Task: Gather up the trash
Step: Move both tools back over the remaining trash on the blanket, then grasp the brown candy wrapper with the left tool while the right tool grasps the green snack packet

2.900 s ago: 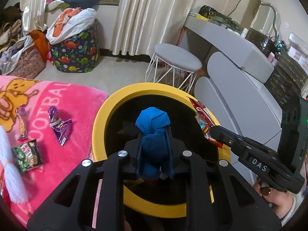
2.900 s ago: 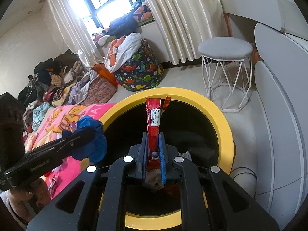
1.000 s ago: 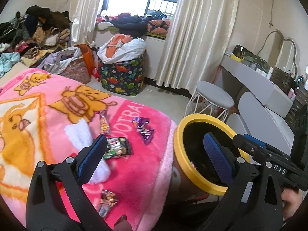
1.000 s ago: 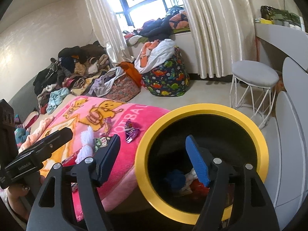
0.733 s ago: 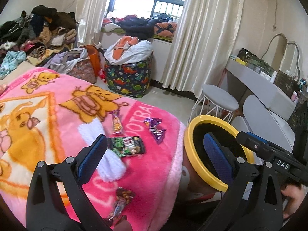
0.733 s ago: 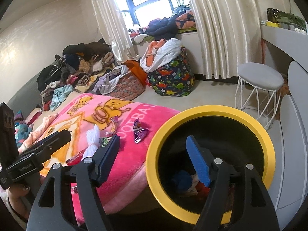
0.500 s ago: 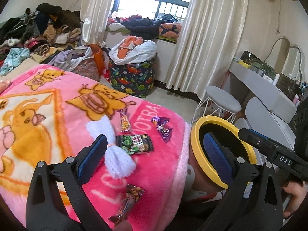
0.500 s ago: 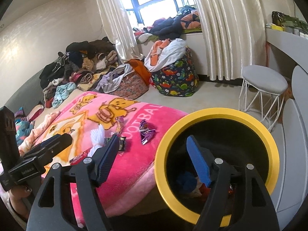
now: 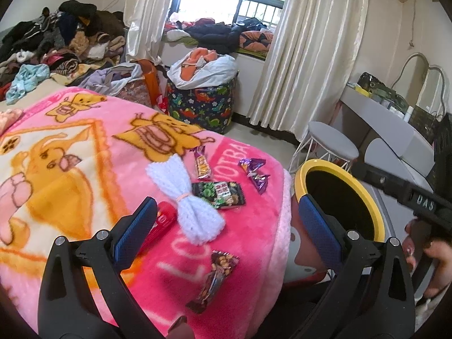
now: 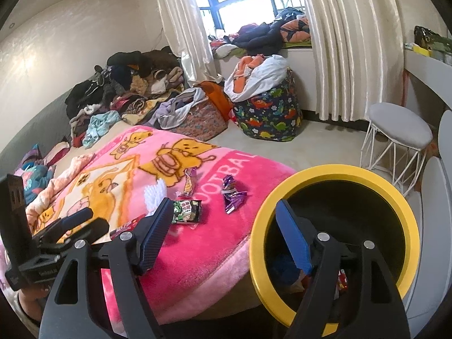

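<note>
Both grippers, emptied and spread, left the yellow-rimmed bin (image 10: 406,220) for crumpled wrappers (image 9: 219,195)

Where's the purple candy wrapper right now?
In the left wrist view the purple candy wrapper lies on the pink blanket near its edge, between the green snack packet and the yellow-rimmed bin.

Left gripper (image 9: 226,226): earlier clamped on blue wad over bin (image 9: 370,212), now spread and empty over pink blanket (image 9: 84,152) | Right gripper (image 10: 226,234): earlier clamped on red wrapper, now spread and empty at bin rim | Blue wad (image 10: 282,268) and red wrapper (image 10: 341,279): now inside bin
</note>
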### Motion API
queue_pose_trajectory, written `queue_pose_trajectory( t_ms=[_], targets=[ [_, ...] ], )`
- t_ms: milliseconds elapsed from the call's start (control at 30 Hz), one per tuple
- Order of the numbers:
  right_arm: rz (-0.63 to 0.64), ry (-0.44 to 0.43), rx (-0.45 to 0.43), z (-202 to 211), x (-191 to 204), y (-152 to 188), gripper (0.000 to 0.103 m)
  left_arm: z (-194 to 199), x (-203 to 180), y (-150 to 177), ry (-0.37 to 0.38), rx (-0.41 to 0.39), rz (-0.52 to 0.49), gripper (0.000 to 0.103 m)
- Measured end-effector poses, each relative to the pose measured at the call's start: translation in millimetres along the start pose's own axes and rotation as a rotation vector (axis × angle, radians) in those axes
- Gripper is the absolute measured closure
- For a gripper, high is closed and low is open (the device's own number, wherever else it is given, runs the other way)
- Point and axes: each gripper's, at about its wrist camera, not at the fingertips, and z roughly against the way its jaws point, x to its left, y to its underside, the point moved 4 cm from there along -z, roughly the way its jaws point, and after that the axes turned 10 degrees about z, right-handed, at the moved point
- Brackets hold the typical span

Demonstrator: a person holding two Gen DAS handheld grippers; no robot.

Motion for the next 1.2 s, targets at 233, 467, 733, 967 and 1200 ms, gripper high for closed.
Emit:
queue_pose_trajectory(
  t_ms=[233, 467, 733, 967, 1200],
  targets=[
    [0.016, -0.014, 0.013, -10.7, 8.8, -4.6, 0.031, 3.3, 16.0, 9.8, 0.003, 0.019, 0.011, 0.011],
    [0.036, -0.022, 0.049, -29.5, 18.0, -2.4, 0.031, -1.5, 24.4, 24.7, 0.012, 0.058, -0.007, 0.011],
    [0.05, -0.053, 0.094, -55.2, 28.6, 0.2, 0.031, -8.2, 27.6, 39.6, 0.039, 0.118, -0.016, 0.016],
    [0.058, -0.108, 0.162, -90.5, 41.2, 4.9, 0.031, -21.6, 23.7, 58.8, 0.074, 0.207, -0.044, 0.032],
    [0.058, -0.139, 0.212, -124.3, 51.8, 6.6, 0.031, -38.1, 24.6, 77.2, 0.051, 0.295, -0.049, 0.047]
  ],
)
